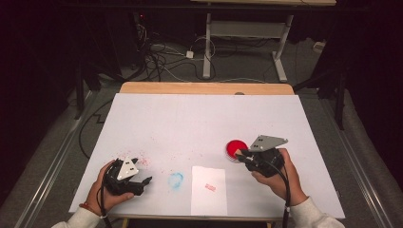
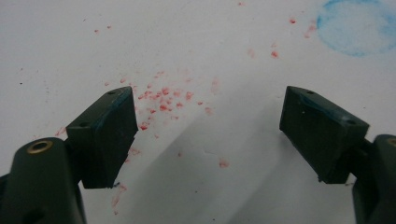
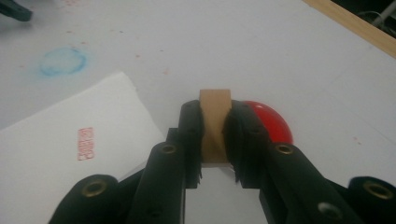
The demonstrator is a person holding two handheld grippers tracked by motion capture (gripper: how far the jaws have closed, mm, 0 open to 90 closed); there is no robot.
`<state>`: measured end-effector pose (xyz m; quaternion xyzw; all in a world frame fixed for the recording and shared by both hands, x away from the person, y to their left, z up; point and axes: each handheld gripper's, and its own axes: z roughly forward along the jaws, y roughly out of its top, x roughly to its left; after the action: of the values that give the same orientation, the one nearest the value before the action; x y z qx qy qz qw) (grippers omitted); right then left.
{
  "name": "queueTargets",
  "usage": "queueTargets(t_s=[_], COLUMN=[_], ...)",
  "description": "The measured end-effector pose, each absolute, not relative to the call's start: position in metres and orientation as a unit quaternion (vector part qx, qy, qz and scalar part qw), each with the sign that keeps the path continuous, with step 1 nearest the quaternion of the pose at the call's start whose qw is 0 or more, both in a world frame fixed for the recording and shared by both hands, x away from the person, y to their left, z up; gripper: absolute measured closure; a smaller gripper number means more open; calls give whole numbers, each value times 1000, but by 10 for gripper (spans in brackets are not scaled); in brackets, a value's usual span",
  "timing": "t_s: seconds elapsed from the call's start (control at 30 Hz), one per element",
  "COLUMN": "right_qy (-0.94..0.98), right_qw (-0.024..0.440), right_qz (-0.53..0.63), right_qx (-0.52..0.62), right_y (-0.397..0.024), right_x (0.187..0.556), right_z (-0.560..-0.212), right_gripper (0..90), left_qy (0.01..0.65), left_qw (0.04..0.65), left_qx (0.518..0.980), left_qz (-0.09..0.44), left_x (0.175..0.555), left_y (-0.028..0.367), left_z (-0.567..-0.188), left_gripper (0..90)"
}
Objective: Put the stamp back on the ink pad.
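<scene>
My right gripper (image 1: 242, 155) (image 3: 215, 122) is shut on a small wooden stamp block (image 3: 215, 109), held just at the near edge of a round red ink pad (image 1: 235, 147) (image 3: 272, 123). A white sheet of paper (image 1: 209, 194) (image 3: 51, 158) lies at the table's front centre and bears a red stamped mark (image 1: 210, 187) (image 3: 85, 143). My left gripper (image 1: 144, 181) (image 2: 210, 109) rests low over the white table cover at the front left. Its jaws stand wide apart with nothing between them.
A round blue ink smudge (image 1: 175, 179) (image 2: 357, 25) marks the cover between the left gripper and the paper. Red ink specks (image 2: 163, 100) are scattered near the left gripper. The table's wooden edge (image 1: 206, 88) runs along the far side, with cables on the floor beyond it.
</scene>
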<state>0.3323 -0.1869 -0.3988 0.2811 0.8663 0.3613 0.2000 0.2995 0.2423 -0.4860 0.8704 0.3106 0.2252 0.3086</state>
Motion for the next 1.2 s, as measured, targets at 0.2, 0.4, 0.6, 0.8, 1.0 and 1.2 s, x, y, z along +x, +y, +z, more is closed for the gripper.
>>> queueTargets(t_s=[0.2, 0.4, 0.6, 0.8, 1.0, 1.2], right_qy=[862, 858, 862, 865, 872, 880], right_qw=[198, 193, 193, 188, 174, 164], right_qz=[352, 347, 330, 315, 299, 277], right_qx=[307, 325, 333, 343, 347, 348], right_y=[-195, -192, -184, -180, -176, -172], right_x=[348, 364, 377, 387, 393, 398], right_z=[-405, -414, -424, -431, -439, -449], right_gripper=[759, 758, 758, 757, 756, 758], left_qy=[314, 314, 316, 316, 314, 313], left_qw=[307, 305, 306, 306, 303, 303], left_qx=[870, 871, 870, 870, 872, 872], left_qz=[224, 224, 223, 222, 222, 222], left_x=[300, 300, 300, 300, 300, 300], left_y=[243, 243, 243, 244, 244, 244], left_z=[-487, -487, -488, -488, -488, -488], left_gripper=[182, 182, 182, 183, 183, 182])
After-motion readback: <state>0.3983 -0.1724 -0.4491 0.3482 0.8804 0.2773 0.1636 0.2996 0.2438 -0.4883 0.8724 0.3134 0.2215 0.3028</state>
